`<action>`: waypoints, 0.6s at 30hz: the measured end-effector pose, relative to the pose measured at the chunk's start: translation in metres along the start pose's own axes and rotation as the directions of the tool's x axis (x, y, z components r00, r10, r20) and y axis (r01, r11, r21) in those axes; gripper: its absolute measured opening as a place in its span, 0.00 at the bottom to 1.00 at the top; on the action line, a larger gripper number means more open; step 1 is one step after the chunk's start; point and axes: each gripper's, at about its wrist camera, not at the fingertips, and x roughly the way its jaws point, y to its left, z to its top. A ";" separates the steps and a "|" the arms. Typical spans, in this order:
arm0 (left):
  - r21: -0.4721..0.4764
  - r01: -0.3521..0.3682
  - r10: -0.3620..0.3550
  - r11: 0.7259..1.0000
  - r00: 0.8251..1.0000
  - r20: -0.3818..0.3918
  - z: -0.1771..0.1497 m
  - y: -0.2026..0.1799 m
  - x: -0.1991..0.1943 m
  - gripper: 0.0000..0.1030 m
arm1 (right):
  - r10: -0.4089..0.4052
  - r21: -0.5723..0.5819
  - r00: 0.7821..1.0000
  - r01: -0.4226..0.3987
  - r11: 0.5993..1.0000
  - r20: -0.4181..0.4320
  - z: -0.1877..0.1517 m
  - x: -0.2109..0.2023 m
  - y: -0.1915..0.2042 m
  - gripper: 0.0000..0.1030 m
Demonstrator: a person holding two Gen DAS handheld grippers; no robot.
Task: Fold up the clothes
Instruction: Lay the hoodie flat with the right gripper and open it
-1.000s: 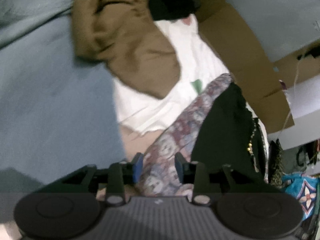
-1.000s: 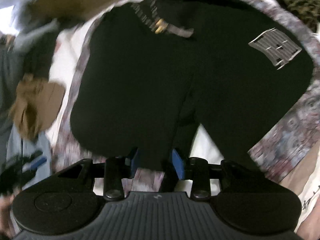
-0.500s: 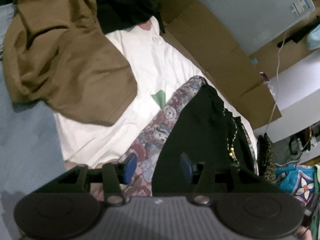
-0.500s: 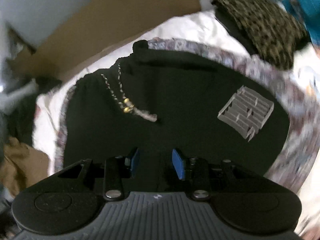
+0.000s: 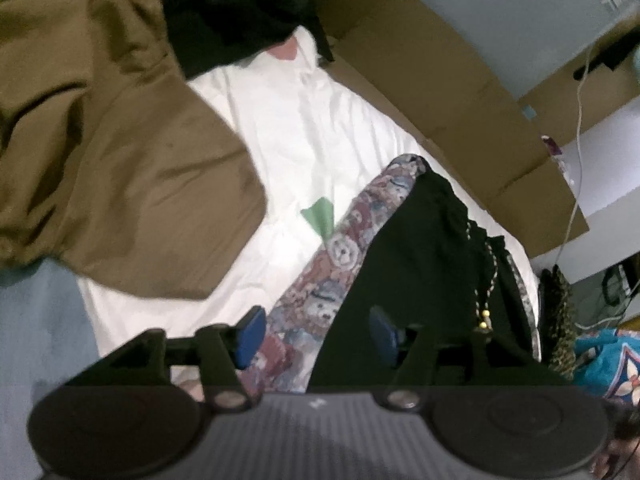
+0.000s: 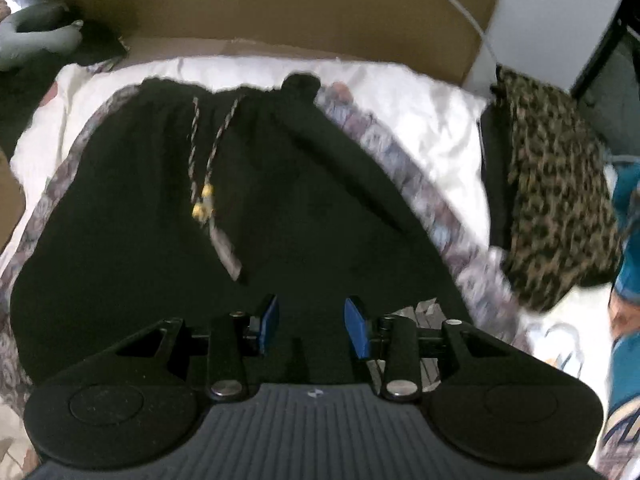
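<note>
**Both grippers hover open over the black shorts**

Left gripper (image 5: 316, 334) up over the near edge of the pile, blue fingers (image 5: 250, 336) spread wide w/ nothing between them. Under the gap: the bear-print fabric (image 5: 340, 256) and, just right of it, the black shorts (image 5: 416, 248).

Right gripper (image 6: 311, 326) also over the black shorts (image 6: 280, 208), fingers (image 6: 268, 322) apart, gripping nothing. Can't tell if the tips touch the cloth.

Shorts lie spread flat on the bear-print fabric (image 6: 420, 184), which shows as a border on both sides. Waistband at the far end, drawstring (image 6: 208, 160) w/ gold beads trailing toward the near side down the middle. A grey patch (image 6: 420, 308) peeks out by the right gripper's right finger.

All of that sits on a white sheet (image 5: 304, 128) w/ a small green mark (image 5: 320, 220). Left of it, a brown garment (image 5: 120, 168) lies rumpled, partly over the sheet; a dark garment (image 5: 232, 12) at the far end. Blue bedding (image 5: 40, 340) near left.

Cardboard (image 6: 280, 8) runs along the far side of the bed. Leopard-print cloth (image 6: 556, 200) heaped at right, just beside the white sheet (image 6: 432, 120); teal patterned item (image 6: 624, 240) at the right edge. White cable (image 6: 464, 8) crosses the cardboard.
</note>
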 end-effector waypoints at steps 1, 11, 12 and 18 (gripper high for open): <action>0.013 -0.006 0.006 1.000 1.000 0.001 0.002 -0.004 0.001 0.60 | -0.001 -0.009 1.000 0.001 1.000 0.004 0.010 -0.001 -0.003 0.42; 0.122 -0.057 0.058 0.991 0.998 -0.004 0.034 -0.043 0.025 0.60 | 0.047 -0.038 0.989 -0.042 0.998 0.137 0.057 -0.001 -0.025 0.50; 0.130 -0.061 0.062 0.990 0.998 -0.002 0.037 -0.047 0.027 0.60 | 0.052 -0.038 0.990 -0.047 0.998 0.135 0.057 0.003 -0.029 0.50; 0.150 -0.091 0.092 0.984 0.996 0.002 0.050 -0.062 0.051 0.61 | 0.060 -0.058 0.988 -0.052 0.997 0.146 0.052 0.034 -0.059 0.50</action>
